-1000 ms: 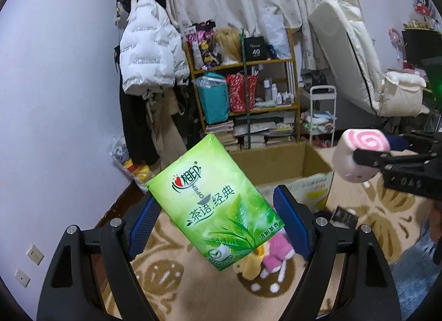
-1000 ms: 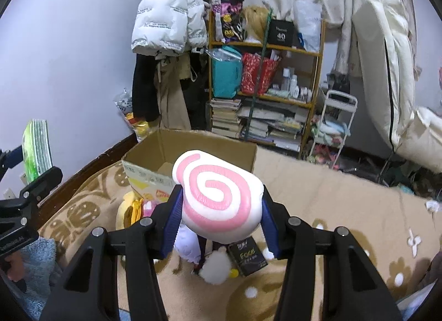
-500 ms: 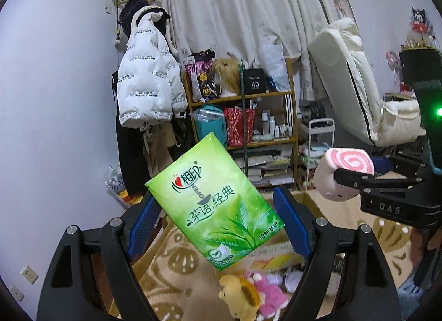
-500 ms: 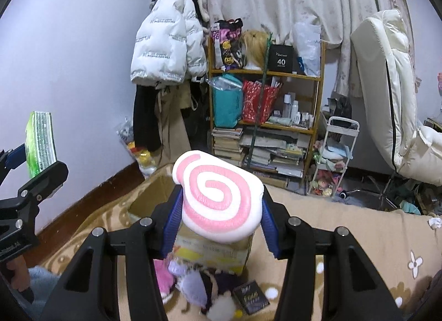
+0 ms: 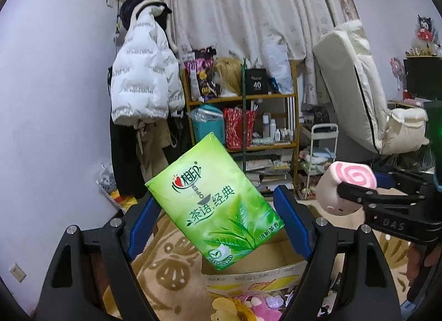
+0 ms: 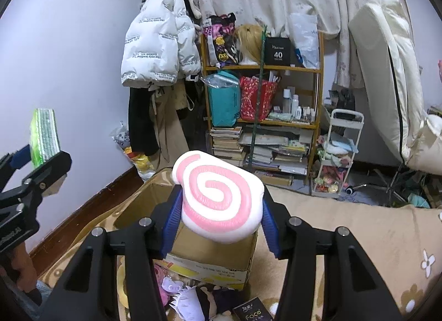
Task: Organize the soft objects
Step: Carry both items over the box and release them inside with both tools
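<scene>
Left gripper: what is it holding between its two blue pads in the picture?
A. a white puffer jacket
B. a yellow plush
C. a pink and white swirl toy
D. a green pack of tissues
D: in the left wrist view the left gripper has the green tissue pack between its pads, while the swirl toy sits in the right gripper.

Tilted green tissue pack [image 5: 214, 205] and pink-swirl squishy [image 6: 219, 196], both held above open cardboard box [image 6: 210, 263].
</scene>
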Demonstrator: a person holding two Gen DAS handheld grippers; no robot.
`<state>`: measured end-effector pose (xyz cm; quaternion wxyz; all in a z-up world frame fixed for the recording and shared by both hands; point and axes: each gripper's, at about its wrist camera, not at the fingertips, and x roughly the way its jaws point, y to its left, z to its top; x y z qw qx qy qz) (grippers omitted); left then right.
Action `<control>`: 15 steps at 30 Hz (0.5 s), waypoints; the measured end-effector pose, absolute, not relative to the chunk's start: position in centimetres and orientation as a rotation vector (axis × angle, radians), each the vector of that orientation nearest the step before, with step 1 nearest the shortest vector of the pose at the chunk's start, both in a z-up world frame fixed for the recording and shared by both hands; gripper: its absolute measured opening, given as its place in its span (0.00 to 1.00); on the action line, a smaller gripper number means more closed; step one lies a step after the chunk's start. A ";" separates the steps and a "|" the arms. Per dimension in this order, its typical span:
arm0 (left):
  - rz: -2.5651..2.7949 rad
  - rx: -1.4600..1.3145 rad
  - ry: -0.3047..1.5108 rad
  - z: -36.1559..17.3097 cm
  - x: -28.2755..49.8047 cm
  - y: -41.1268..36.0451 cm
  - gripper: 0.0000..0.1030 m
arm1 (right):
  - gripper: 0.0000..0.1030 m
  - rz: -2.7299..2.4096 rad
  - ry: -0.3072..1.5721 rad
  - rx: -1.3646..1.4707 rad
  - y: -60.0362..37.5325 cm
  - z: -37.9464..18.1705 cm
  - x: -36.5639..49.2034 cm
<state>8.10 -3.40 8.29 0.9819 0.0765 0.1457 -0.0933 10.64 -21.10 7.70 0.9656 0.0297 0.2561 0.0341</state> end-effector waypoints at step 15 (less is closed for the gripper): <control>-0.187 0.153 0.399 3.9 13.0 -3.3 0.79 | 0.55 0.067 0.552 0.135 -23.5 4.6 13.3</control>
